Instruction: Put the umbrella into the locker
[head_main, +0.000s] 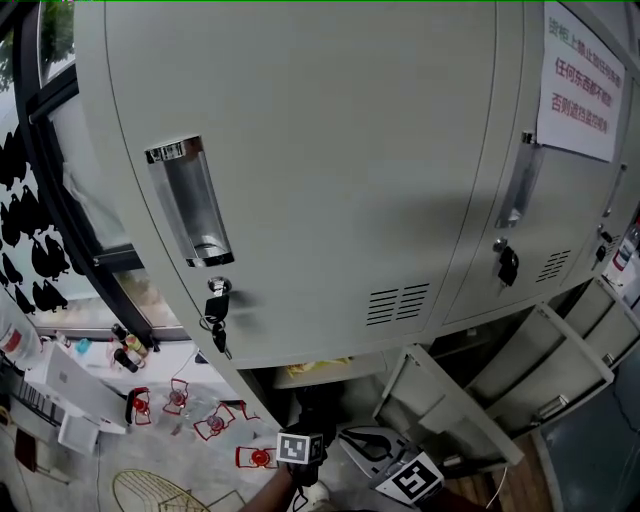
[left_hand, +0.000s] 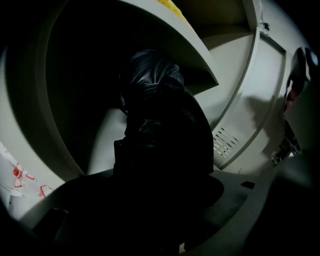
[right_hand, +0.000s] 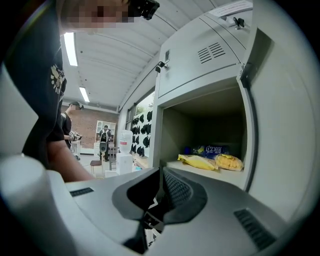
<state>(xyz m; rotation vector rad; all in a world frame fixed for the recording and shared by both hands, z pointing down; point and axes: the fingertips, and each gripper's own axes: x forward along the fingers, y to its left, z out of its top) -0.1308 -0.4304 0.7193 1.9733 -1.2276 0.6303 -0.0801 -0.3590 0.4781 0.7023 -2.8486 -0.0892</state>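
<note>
A folded black umbrella (left_hand: 154, 105) reaches into the dark lower locker compartment (left_hand: 102, 145), tip first. My left gripper (left_hand: 160, 200) is shut on it; the jaws are lost in shadow. In the head view the umbrella (head_main: 318, 408) shows as a dark shape in the open bottom locker, just ahead of the left gripper (head_main: 312, 438). To its right is my right gripper (head_main: 378, 447). In the right gripper view the right gripper (right_hand: 160, 189) is shut with nothing between its pads and faces an open compartment.
Yellow snack packets (right_hand: 201, 161) lie on the shelf above the lower compartment. Open locker doors (head_main: 440, 405) stick out at the bottom right. The closed upper doors carry keys (head_main: 217, 302) and a paper notice (head_main: 580, 80). A gold wire basket (head_main: 160, 492) stands at the lower left.
</note>
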